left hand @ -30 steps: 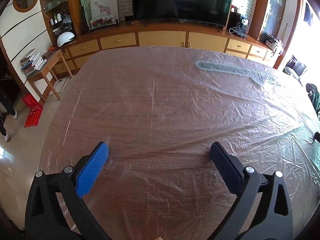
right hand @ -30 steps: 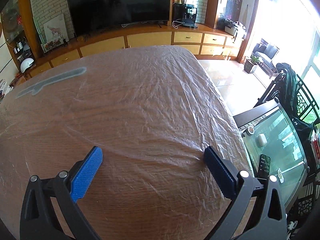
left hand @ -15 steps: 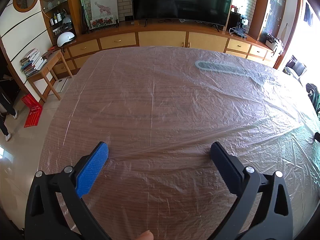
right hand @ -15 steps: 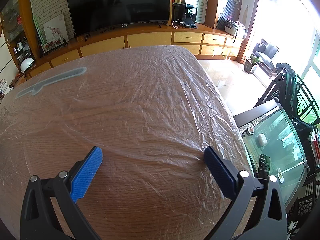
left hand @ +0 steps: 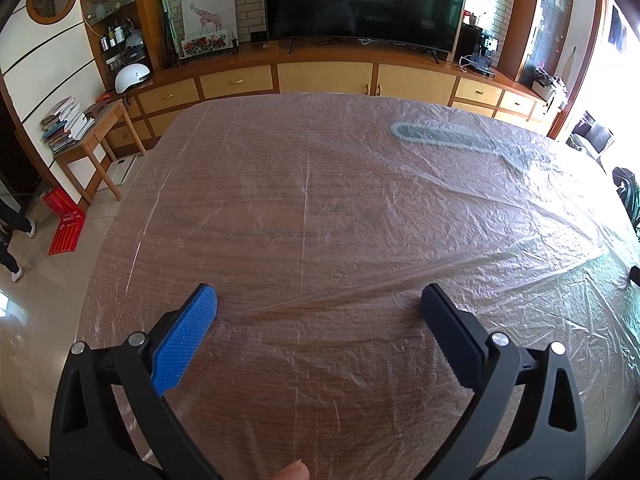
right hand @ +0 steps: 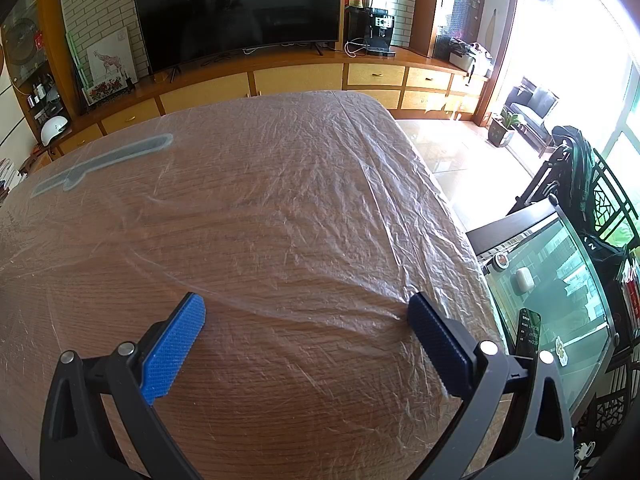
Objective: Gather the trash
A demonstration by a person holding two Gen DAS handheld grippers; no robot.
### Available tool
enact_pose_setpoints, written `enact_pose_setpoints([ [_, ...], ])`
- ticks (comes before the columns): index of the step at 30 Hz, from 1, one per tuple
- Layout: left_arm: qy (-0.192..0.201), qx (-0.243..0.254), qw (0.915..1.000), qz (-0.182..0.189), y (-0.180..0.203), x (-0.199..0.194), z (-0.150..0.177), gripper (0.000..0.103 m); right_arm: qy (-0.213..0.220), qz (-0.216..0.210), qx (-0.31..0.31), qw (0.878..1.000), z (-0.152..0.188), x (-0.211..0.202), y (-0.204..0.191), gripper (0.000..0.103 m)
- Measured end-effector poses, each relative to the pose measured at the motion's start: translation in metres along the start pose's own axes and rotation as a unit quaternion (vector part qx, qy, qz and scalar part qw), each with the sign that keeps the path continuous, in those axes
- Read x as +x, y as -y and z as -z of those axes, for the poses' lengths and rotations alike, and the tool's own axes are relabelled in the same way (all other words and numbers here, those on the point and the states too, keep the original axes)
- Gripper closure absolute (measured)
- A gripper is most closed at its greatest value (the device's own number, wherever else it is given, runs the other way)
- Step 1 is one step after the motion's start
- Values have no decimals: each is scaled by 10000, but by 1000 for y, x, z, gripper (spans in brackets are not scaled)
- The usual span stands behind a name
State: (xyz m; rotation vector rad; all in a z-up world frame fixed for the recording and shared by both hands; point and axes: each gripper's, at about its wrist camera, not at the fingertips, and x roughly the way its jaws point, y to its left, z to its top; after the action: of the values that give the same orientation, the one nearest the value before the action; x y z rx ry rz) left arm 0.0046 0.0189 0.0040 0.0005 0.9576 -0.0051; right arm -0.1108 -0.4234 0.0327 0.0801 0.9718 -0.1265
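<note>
A thin clear plastic sheet (left hand: 360, 208) covers the whole wooden table, wrinkled and creased; it also fills the right wrist view, the same plastic sheet (right hand: 288, 208). My left gripper (left hand: 318, 300) hovers open just above it near the front edge, nothing between its fingers. My right gripper (right hand: 306, 308) is open too, above the sheet near the table's right front corner. A grey-blue strip (left hand: 440, 136) lies under or on the plastic toward the far right; the strip (right hand: 104, 160) shows at the far left in the right wrist view. A fingertip (left hand: 294, 470) peeks in at the bottom.
A long wooden cabinet (left hand: 320, 76) with a large TV (left hand: 364, 0) lines the far wall. A small side table with books (left hand: 84, 132) and a red bag (left hand: 64, 224) stand left. A glass-topped cabinet (right hand: 552, 280) sits right of the table.
Both grippers hold nearly still. A fingertip has come a little further into the bottom of the left wrist view.
</note>
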Motion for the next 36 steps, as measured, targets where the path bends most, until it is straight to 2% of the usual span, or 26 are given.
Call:
enact_pose_setpoints([
  [36,-6,-25,10000,-14,-5,3,-1,1,0,0,1,10000,0,0,0,4],
])
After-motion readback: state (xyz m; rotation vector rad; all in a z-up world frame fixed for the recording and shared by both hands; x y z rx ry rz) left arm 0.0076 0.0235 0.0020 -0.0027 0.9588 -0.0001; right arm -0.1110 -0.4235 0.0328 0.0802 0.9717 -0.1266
